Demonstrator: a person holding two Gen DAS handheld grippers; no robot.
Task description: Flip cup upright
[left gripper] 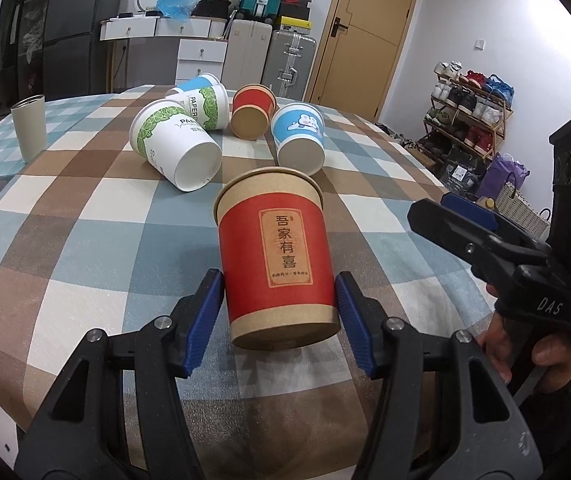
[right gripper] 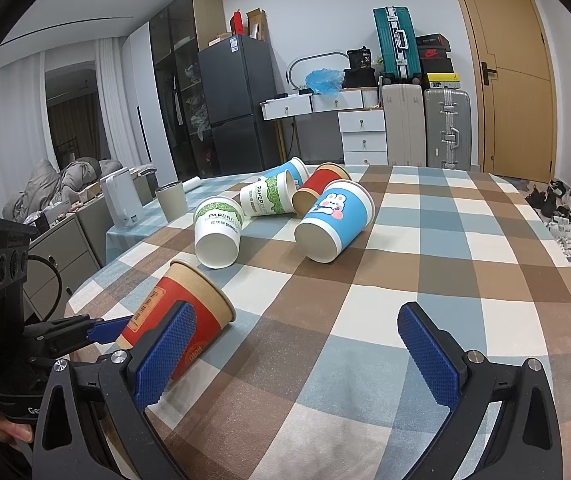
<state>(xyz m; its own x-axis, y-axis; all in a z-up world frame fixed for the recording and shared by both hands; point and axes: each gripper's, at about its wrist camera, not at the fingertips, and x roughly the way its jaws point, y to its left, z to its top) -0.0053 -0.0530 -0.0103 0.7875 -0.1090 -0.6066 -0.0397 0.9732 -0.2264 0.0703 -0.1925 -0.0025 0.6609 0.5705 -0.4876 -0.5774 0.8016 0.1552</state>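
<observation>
**Left gripper clamps the red cup; right gripper waits spread beside it**

The counter point(right gripper: 425, 280), covered in a brown, blue and white check cloth, fills both views. At its far side lies a cluster of tipped paper cups: two green-leaf cups point(left gripper: 173, 144), a blue rabbit cup point(right gripper: 335, 220), another blue cup behind, and a second red cup point(left gripper: 251, 114). A grey tumbler point(left gripper: 29, 128) stands upright near the left edge.

The left gripper point(left gripper: 279, 316) reaches forward low over the counter, its blue fingers point(left gripper: 205, 320) pressed against both sides of the red cup point(left gripper: 275, 256), near the base. The cup is tilted, its open rim pointing away and upward, base toward the camera.

The right gripper point(right gripper: 297, 356) hovers just right of that cup, level with it, fingers point(right gripper: 429, 356) wide apart with only cloth between them. The person's hand point(left gripper: 501, 348) grips its handle.
</observation>
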